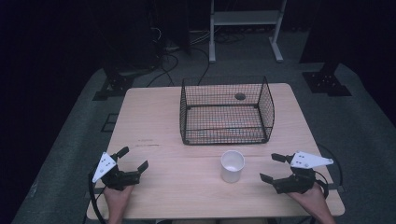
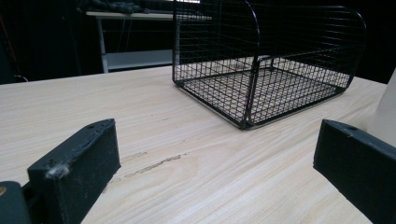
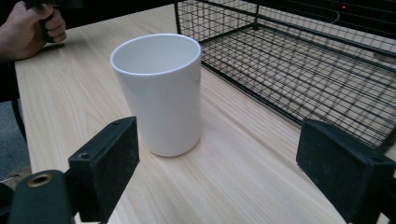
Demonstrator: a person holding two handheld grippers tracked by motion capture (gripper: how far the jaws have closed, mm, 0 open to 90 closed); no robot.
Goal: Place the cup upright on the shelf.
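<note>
A white cup (image 1: pixel 232 165) stands upright on the tabletop (image 1: pixel 154 116), near the front edge and a little right of the middle, just in front of the wire basket (image 1: pixel 226 111). The basket sits toward the back edge, centred, its mesh floor bare (the wood shows through it).

The right gripper (image 1: pixel 272 167) rests by the front right corner, jaws spread wide and holding nothing; the cup is to its left, near but apart. In the right gripper view the cup (image 3: pixel 161 93) stands ahead between the two black jaws, closer to the left one, with no contact visible, and the basket (image 3: pixel 299 60) runs behind it.

The left gripper (image 1: pixel 133 158) lies near the front left corner, well apart from the cup, jaws likewise released and empty. In the left gripper view its jaws frame bare wood, the basket (image 2: pixel 266 65) ahead and a sliver of the cup (image 2: pixel 385 112) at the right edge.
</note>
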